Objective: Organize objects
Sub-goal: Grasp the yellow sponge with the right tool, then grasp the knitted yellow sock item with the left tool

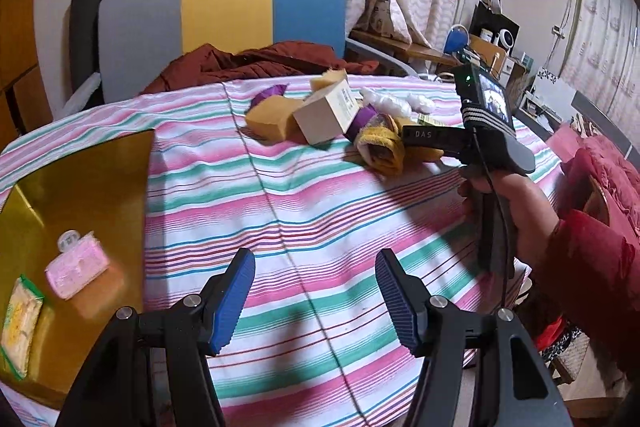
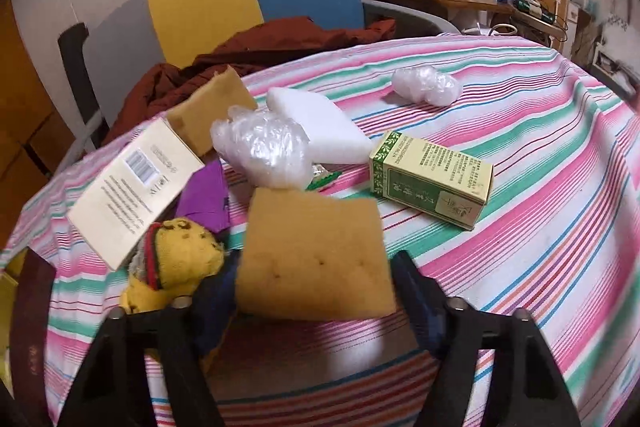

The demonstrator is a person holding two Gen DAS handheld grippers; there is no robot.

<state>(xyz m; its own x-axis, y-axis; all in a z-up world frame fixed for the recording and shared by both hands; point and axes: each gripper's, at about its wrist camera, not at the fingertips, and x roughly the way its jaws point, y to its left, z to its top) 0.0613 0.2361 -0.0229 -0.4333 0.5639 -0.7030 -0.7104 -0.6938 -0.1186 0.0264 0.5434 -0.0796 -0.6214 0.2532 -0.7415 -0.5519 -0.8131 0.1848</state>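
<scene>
A flat yellow sponge (image 2: pixel 316 259) sits between the fingers of my right gripper (image 2: pixel 314 279), whose pads press on both its side edges: shut on it. Left of it lies a yellow plush toy (image 2: pixel 176 259), with a cream box (image 2: pixel 132 187) leaning over a purple piece (image 2: pixel 204 199). Behind are a second sponge (image 2: pixel 212 107), crumpled plastic wrap (image 2: pixel 260 147), a white foam block (image 2: pixel 320 131) and a green box (image 2: pixel 432 183). My left gripper (image 1: pixel 314 267) hangs open over bare striped cloth. In its view a hand (image 1: pixel 516 215) holds the right gripper (image 1: pixel 424 139) at the pile.
A gold tray (image 1: pixel 92 187) at the table's left edge holds a pink packet (image 1: pixel 76 271) and a yellow-green packet (image 1: pixel 20 323). A chair (image 1: pixel 224 11) with a dark red garment (image 1: pixel 260 63) stands behind the table. Another plastic ball (image 2: pixel 426 85) lies far right.
</scene>
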